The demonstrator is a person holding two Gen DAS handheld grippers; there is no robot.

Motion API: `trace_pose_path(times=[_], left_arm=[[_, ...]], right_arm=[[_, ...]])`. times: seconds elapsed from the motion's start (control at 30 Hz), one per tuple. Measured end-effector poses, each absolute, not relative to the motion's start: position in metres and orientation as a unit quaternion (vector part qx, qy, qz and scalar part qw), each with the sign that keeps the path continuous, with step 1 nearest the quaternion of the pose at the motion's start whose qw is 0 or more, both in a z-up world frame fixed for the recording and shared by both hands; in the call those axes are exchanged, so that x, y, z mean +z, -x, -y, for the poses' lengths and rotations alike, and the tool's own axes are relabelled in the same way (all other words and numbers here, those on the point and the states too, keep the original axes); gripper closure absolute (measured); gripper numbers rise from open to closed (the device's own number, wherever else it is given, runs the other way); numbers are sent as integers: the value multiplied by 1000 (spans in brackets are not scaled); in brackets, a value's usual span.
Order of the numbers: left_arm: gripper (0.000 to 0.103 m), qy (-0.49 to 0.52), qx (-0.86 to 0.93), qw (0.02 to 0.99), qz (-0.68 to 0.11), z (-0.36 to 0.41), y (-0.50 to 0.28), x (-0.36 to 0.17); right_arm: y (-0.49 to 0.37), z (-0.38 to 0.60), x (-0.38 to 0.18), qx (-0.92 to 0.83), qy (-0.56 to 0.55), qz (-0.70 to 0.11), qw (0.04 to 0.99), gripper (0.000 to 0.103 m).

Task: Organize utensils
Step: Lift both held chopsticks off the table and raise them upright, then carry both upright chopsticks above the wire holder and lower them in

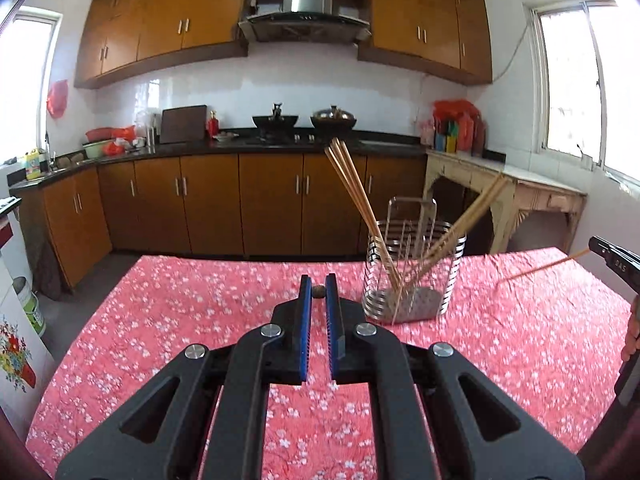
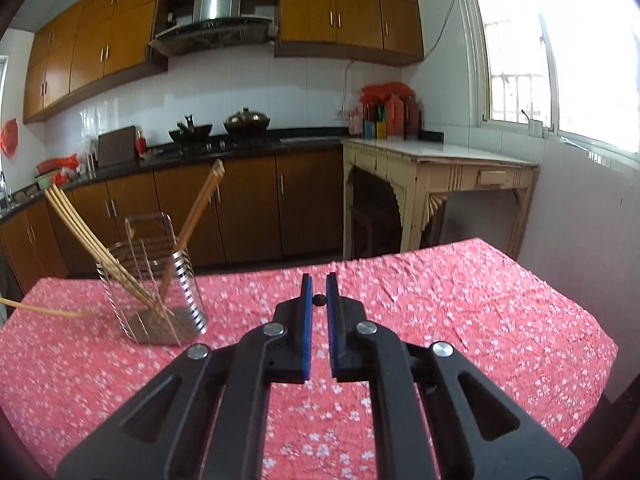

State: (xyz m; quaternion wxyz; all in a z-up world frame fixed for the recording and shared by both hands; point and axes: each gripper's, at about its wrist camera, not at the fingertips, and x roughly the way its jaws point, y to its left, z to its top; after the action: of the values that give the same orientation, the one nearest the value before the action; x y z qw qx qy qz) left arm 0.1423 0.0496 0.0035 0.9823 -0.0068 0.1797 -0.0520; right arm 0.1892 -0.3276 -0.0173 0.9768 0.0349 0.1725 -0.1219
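Note:
My left gripper (image 1: 319,286) is shut on a chopstick, which I see end-on as a small brown dot (image 1: 319,291) between the blue pads. My right gripper (image 2: 319,285) pinches another chopstick the same way, its end (image 2: 319,300) dark between the pads. The right gripper (image 1: 596,245) also shows at the left wrist view's right edge, its chopstick (image 1: 540,267) slanting toward the wire holder (image 1: 412,284). The holder (image 2: 156,280) stands on the red floral table (image 1: 180,312) with two leaning chopstick bunches (image 1: 352,196) (image 1: 468,216). The left gripper's chopstick (image 2: 48,309) enters the right wrist view from the left.
Beyond the table (image 2: 460,300) runs a dark kitchen counter (image 1: 224,146) with woks on the stove. A cream side table (image 2: 440,160) stands under the window at the right. A white cabinet (image 1: 16,340) and a bucket (image 1: 30,304) are at the left. A hand (image 1: 633,336) shows at the right edge.

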Motion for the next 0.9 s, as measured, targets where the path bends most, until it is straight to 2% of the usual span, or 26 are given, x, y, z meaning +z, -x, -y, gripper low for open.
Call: trace_pose_path(times=[0.9], left_arm=[[96, 28, -31, 989, -144, -52, -152, 43]], right_arm=[[-178, 316, 32, -64, -72, -122, 988, 95]])
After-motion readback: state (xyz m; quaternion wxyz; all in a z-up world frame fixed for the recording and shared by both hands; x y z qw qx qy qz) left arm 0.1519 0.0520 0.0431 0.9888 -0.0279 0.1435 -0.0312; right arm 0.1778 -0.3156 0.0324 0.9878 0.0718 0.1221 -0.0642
